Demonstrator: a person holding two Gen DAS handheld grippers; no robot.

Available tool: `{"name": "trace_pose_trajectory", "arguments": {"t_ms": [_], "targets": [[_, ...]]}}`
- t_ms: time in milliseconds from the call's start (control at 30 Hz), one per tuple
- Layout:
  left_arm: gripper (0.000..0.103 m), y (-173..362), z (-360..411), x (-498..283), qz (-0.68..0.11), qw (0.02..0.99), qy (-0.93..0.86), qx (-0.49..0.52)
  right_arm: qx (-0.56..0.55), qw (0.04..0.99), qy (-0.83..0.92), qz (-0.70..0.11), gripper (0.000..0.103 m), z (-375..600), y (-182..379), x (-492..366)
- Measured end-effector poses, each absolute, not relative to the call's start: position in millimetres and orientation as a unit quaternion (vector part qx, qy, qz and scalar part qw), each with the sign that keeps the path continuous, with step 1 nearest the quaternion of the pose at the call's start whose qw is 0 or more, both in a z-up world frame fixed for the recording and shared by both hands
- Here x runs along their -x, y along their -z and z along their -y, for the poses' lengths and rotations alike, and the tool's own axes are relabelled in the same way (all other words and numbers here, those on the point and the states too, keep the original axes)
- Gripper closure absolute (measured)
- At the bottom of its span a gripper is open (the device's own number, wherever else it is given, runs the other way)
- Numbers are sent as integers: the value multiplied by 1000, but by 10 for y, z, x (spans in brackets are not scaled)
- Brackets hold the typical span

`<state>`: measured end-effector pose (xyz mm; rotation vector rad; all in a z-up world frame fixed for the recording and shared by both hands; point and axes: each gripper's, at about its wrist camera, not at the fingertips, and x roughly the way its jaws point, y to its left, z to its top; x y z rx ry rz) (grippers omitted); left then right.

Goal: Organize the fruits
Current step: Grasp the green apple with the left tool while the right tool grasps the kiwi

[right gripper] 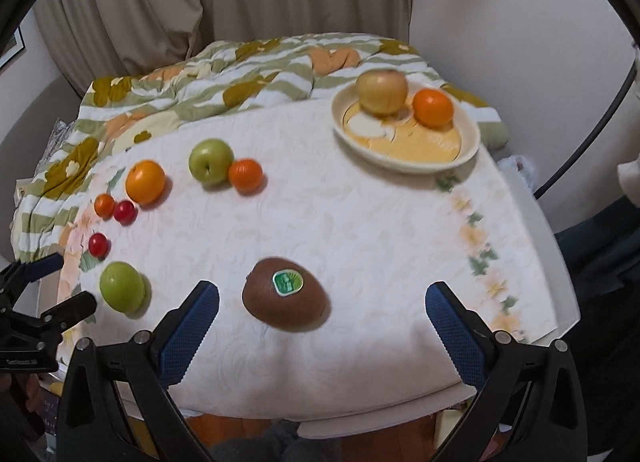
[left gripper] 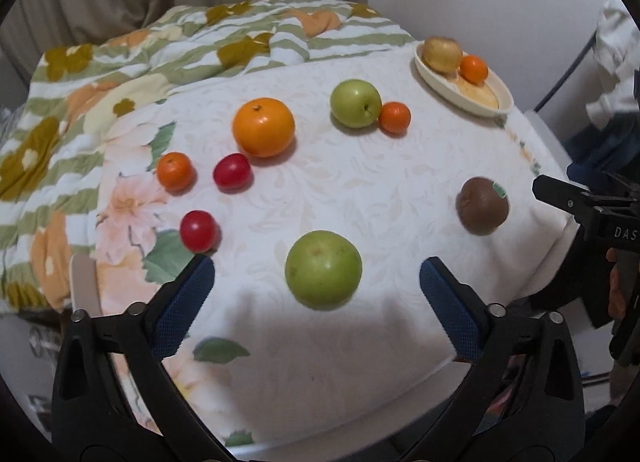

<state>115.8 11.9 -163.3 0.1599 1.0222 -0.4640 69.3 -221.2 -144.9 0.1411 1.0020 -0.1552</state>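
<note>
My left gripper (left gripper: 316, 276) is open, its blue pads either side of a green apple (left gripper: 323, 270) lying just ahead on the white cloth. My right gripper (right gripper: 322, 296) is open too, with a brown kiwi (right gripper: 286, 300) bearing a green sticker between and just beyond its pads. A cream plate (right gripper: 472, 143) at the far right holds a yellow apple (right gripper: 382, 91) and a small orange (right gripper: 433, 107). Loose on the cloth lie a large orange (left gripper: 264, 127), a second green apple (left gripper: 355, 103) touching a small orange (left gripper: 394, 117), another small orange (left gripper: 175, 171) and two red fruits (left gripper: 232, 171) (left gripper: 199, 230).
The table (right gripper: 560, 314) has a white floral cloth; its right and front edges are close. A crumpled striped flower-print blanket (left gripper: 120, 61) lies behind and to the left. Curtains and a wall stand behind. A person's hand (left gripper: 618, 286) holds the other gripper at the right.
</note>
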Motion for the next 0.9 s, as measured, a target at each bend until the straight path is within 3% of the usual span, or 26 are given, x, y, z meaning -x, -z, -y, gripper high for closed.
{"name": "trace_pose_trajectory", "arguments": {"t_ms": [100, 267, 367, 467, 567, 667, 900], "targets": [[11, 1794, -52, -1176, -490, 838, 222, -90, -67, 872, 69, -480, 0, 2177, 1580, -704], [18, 1998, 9, -1176, -504, 828, 224, -103, -63, 870, 58, -486, 0, 2135, 1748, -760], [29, 2041, 54, -1172, -508, 824, 229, -107, -72, 866, 54, -493, 0, 2142, 1820, -780], [31, 2046, 98, -1170, -504, 826, 223, -118, -75, 862, 49, -499, 0, 2144, 1875, -785], [41, 2050, 102, -1184, -502, 830, 209, -124, -63, 859, 38, -507, 0, 2124, 1929, -813], [42, 2051, 76, -1203, -505, 829, 209, -119, -60, 857, 33, -510, 2, 2104, 1962, -847], [42, 2047, 43, -1190, -504, 830, 206, -122, -61, 853, 29, -517, 17, 2105, 1993, -903]]}}
